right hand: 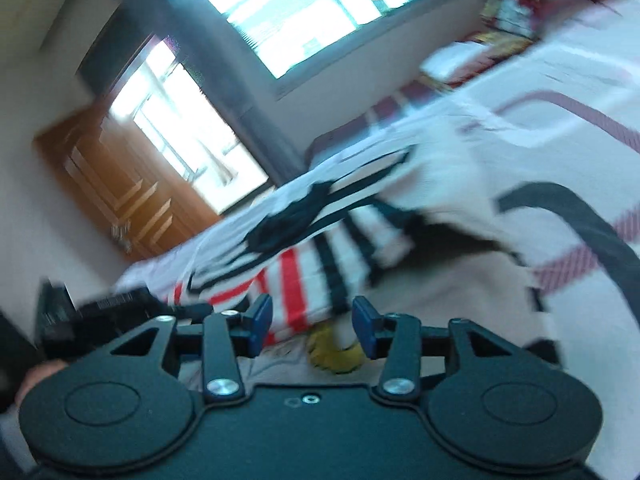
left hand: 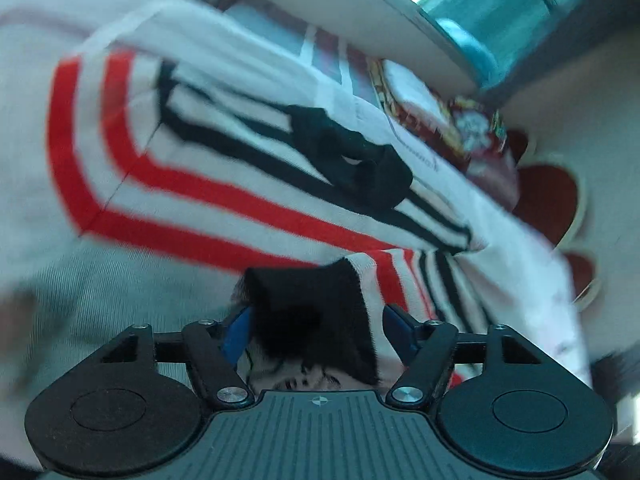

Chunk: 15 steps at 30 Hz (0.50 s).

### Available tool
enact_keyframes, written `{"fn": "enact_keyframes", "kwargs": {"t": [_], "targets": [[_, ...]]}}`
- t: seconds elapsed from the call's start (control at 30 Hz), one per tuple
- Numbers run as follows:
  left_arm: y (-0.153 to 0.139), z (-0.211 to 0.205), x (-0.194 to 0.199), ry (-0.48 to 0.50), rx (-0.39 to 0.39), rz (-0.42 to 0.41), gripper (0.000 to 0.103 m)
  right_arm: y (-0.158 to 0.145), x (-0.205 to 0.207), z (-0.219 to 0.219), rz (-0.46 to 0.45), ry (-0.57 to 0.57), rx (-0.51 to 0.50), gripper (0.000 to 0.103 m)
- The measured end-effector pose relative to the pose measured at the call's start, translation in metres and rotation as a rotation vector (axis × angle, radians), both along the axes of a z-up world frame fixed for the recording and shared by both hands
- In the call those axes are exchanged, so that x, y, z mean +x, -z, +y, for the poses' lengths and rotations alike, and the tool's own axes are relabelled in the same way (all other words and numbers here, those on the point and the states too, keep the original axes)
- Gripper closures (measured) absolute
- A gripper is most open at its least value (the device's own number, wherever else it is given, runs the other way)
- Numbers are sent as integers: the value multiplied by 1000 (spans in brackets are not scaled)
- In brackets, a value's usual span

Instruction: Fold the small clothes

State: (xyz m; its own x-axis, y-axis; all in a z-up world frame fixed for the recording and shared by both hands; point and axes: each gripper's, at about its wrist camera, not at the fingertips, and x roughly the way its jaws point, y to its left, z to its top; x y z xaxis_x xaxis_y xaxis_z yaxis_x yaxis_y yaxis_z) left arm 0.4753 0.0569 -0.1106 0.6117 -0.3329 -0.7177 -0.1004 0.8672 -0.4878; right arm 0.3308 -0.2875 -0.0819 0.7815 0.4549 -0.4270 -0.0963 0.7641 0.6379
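Note:
A small white garment with red and black stripes point(left hand: 208, 200) lies on the bed sheet. A black knot or bow point(left hand: 352, 160) sits on it. In the left wrist view my left gripper point(left hand: 316, 328) has its blue fingers point(left hand: 236, 332) spread, with a black-trimmed edge of the garment point(left hand: 312, 312) between them. In the right wrist view the same striped garment point(right hand: 304, 272) lies just ahead of my right gripper point(right hand: 312, 324), whose blue fingers point(right hand: 260, 320) stand apart over its red-striped edge. Both views are motion-blurred.
A white bed sheet with dark red and black line patterns point(right hand: 560, 140) covers the bed. A patterned pillow or cushion point(left hand: 472, 132) lies at the far end. A window point(right hand: 304, 12), a wooden door point(right hand: 120, 200) and a wall lie beyond.

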Motion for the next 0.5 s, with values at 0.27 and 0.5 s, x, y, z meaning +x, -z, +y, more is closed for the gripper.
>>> {"fn": "enact_keyframes", "kwargs": {"t": [0.27,0.5], "targets": [[-21,-13,2,107,202,-92,97,44,20,-67,102,185,468,41],[-29,27,-17,42,196,-118,97,73,30,-88,140,271,699,47]]}}
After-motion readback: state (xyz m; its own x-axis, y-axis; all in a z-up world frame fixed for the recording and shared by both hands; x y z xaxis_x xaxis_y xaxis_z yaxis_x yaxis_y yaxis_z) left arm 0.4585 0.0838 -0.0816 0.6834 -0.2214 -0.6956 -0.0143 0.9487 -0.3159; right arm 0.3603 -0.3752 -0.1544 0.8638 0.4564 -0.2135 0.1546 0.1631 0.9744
